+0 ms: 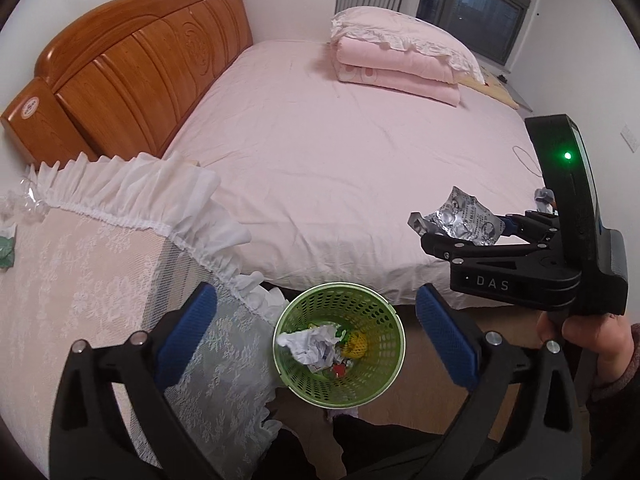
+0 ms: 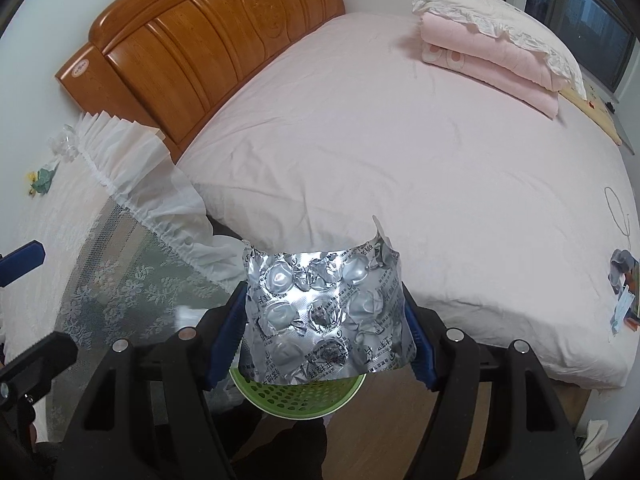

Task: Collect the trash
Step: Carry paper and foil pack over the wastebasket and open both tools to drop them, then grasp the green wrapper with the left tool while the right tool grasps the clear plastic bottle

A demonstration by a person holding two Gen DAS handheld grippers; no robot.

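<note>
A green mesh trash basket (image 1: 339,345) stands on the floor by the bed, holding crumpled white paper and small scraps; its rim also shows in the right wrist view (image 2: 300,398). My right gripper (image 2: 324,332) is shut on a crumpled silver pill blister sheet (image 2: 324,316) and holds it above the basket. In the left wrist view that sheet (image 1: 464,220) sits in the right gripper (image 1: 460,226), up and right of the basket. My left gripper (image 1: 316,332) is open and empty, its blue pads either side of the basket.
A pink bed (image 1: 360,152) with folded quilt and pillow (image 1: 400,56) fills the background. A lace-covered nightstand (image 1: 80,280) stands left with a green scrap (image 2: 42,182) and clear plastic (image 2: 64,142). More scraps (image 2: 624,292) lie on the bed's right edge.
</note>
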